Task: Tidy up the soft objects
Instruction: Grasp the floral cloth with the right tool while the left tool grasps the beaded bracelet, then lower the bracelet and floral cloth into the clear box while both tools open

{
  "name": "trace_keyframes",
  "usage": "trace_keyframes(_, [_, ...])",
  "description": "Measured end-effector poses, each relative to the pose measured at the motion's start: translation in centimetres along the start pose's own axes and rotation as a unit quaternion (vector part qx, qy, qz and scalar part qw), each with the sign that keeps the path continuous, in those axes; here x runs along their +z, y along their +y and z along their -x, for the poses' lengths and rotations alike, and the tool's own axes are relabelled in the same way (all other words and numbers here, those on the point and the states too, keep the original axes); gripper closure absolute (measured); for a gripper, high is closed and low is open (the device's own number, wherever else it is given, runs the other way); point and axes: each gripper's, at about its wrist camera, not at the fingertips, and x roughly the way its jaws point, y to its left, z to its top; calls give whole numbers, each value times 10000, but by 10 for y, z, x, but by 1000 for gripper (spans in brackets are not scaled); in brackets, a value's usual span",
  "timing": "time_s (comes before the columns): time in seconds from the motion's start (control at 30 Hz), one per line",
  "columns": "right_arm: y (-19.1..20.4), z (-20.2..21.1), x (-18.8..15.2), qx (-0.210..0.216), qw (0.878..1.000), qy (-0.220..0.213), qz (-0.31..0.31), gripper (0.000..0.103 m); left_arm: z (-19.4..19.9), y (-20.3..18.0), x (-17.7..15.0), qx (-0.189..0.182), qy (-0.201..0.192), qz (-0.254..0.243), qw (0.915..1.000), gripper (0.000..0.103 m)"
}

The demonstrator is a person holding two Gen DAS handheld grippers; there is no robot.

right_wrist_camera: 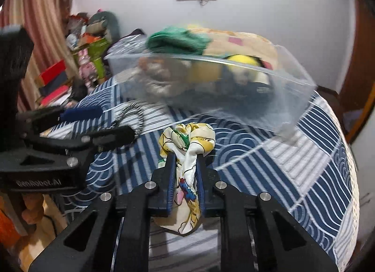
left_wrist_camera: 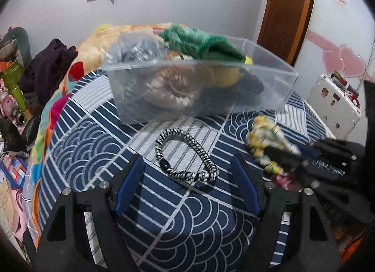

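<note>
A clear plastic box [left_wrist_camera: 269, 89] stands on the blue patterned bed and holds several soft items, with a green knit piece [left_wrist_camera: 199, 42] on top; the box also shows in the right wrist view [right_wrist_camera: 281, 98]. A black-and-white braided hair band [left_wrist_camera: 187, 152] lies on the bed in front of the box, just ahead of my open left gripper [left_wrist_camera: 187, 166]. My right gripper [right_wrist_camera: 185, 158] is shut on a yellow-and-white floral scrunchie [right_wrist_camera: 187, 143], held above the bed near the box; the scrunchie also shows in the left wrist view [left_wrist_camera: 264, 136]. The left gripper [right_wrist_camera: 112, 121] appears at left in the right wrist view.
A yellow patterned blanket [left_wrist_camera: 93, 46] and dark clothes [left_wrist_camera: 49, 65] lie at the bed's far side. Clutter fills the left floor. A white suitcase [left_wrist_camera: 335, 105] stands right of the bed. A brown door [left_wrist_camera: 286, 11] is behind.
</note>
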Motion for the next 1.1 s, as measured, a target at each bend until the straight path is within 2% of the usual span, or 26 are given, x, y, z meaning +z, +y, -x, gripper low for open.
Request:
trace_keyframes(0.1, [-5,3,-1,-65,9999,-57,-136,89,-5,-5,-1,140,-31,-119,9998,27])
trace_keyframes(0.23, [-7,6,0,-81,9997,-148,-200,89,-5,-8,-1,222,-79,-244,9994,52])
trace_keyframes(0.37, [-11,10,1,-70,9994,-241,-249,89,0,-6,-2,-10,-116,-273,9996,75])
trace_keyframes(0.53, [-20,20,4,-82,9986,-400,-337,89,13,-10,-4,-154,-278,-373,9988,84])
trace_keyframes(0.83, [-26,46,22,-209,9952,-892,-335,89,51,-21,18,-242,-820,-451,9953,85])
trace_keyframes(0.97, [-31,59,38,-254,9921,-1177,-352,89,66,-25,39,-382,-1124,-440,9920,84])
trace_keyframes(1.1, [-35,68,55,-324,9880,-1467,-370,89,69,-24,61,-351,-1354,-429,9892,84])
